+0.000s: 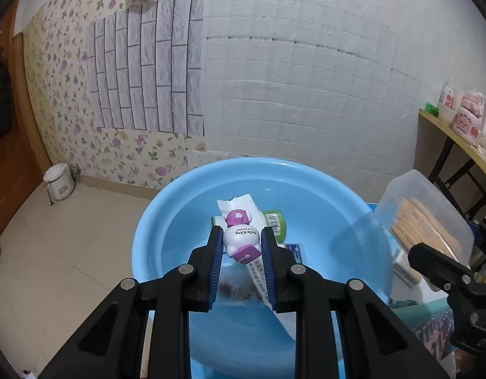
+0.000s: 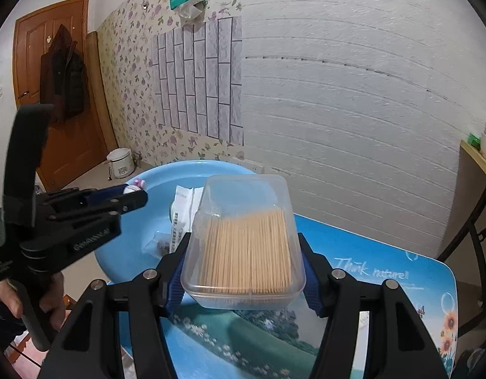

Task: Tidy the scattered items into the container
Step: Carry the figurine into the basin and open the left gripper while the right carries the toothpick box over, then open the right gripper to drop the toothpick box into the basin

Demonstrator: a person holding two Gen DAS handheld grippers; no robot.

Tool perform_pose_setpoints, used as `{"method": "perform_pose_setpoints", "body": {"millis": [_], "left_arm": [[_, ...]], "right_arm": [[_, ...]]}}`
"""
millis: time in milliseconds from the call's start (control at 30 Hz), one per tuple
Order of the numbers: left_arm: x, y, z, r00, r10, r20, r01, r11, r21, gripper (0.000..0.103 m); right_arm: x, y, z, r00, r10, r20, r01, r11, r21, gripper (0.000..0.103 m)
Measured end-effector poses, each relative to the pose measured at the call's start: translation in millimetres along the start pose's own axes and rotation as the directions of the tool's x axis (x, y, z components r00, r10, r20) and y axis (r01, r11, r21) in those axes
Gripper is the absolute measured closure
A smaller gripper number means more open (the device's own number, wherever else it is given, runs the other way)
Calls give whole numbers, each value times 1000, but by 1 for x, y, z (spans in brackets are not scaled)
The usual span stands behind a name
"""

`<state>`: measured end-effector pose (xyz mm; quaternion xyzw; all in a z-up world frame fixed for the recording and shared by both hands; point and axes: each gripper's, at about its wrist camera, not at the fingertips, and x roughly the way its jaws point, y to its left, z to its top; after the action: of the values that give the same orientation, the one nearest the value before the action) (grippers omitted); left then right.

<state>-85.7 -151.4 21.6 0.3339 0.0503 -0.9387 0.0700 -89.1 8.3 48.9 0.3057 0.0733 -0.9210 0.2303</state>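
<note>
My left gripper (image 1: 242,233) is shut on a white and pink Hello Kitty figure (image 1: 241,237) and holds it above the blue basin (image 1: 337,221). In the basin lie a white packet (image 1: 239,205), a green bottle (image 1: 276,222) and a clear snack bag (image 1: 236,287). My right gripper (image 2: 244,243) is shut on a clear plastic box of toothpicks (image 2: 246,246), held above the table at the basin's (image 2: 141,221) right side. The box also shows in the left wrist view (image 1: 423,218), and the left gripper in the right wrist view (image 2: 129,197).
The table (image 2: 385,271) has a printed blue landscape cover. A shelf (image 1: 454,129) with pink containers stands at the right wall. A white pot (image 1: 59,181) sits on the floor by the flowered wall, near a brown door (image 2: 53,94).
</note>
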Motion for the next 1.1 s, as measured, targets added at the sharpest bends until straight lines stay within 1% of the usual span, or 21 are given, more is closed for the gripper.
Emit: {"method": "perform_pose_setpoints", "body": {"millis": [67,133,200,233,267,300,333,433,633,800,867,933,967,1000,1100], "left_arm": [[7,2,0,1000,8,-11,-8,1000,9,80],[17,3,-1,999,22,-49,-21,999,30,80],[22,4,-2,997,20,-71,-18,999,27,79],[22,6,-3,997,11,-70,-9,1000,19,74],[22,7,-3,998,3,-68,-2,1000,13,59],[21,8,-3,998,-1,-65,1,1000,8,50],[19,9,-3,999,-2,-54,2,1000,4,38],[10,12,-3,1000,-5,-1,5,1000,-1,38],[11,15,-6,1000,4,-19,-4,1000,6,38],[1,23,-10,1000,12,-25,-13,1000,-19,38],[-2,25,-11,999,24,-23,-24,999,-25,37],[-5,29,-12,999,33,-18,-34,999,-36,33],[-7,30,-13,999,37,-15,-38,998,-42,31],[-10,32,-14,999,41,-9,-42,998,-53,31],[-16,34,-19,999,32,-13,-32,997,-77,31]], "right_arm": [[7,1,2,1000,0,-7,0,1000,-3,41],[15,3,4,1000,1,-15,-1,1000,-2,41],[23,3,3,1000,6,-29,-6,1000,4,41],[27,3,3,999,9,-36,-8,1000,7,41],[31,4,2,999,12,-42,-12,1000,10,41],[34,5,1,999,16,-50,-15,1000,8,41],[37,7,2,998,17,-52,-17,1000,6,41],[41,13,2,998,27,-60,-27,1000,-1,41],[48,15,4,997,30,-69,-30,999,-9,41],[57,17,5,996,41,-73,-42,999,-13,41],[63,21,4,995,56,-84,-58,998,-22,41],[72,27,2,988,90,-122,-97,994,-51,41],[73,31,1,988,83,-130,-92,994,-65,41],[70,31,0,990,76,-121,-85,994,-70,41],[56,26,-5,995,63,-77,-68,996,-65,32]]}}
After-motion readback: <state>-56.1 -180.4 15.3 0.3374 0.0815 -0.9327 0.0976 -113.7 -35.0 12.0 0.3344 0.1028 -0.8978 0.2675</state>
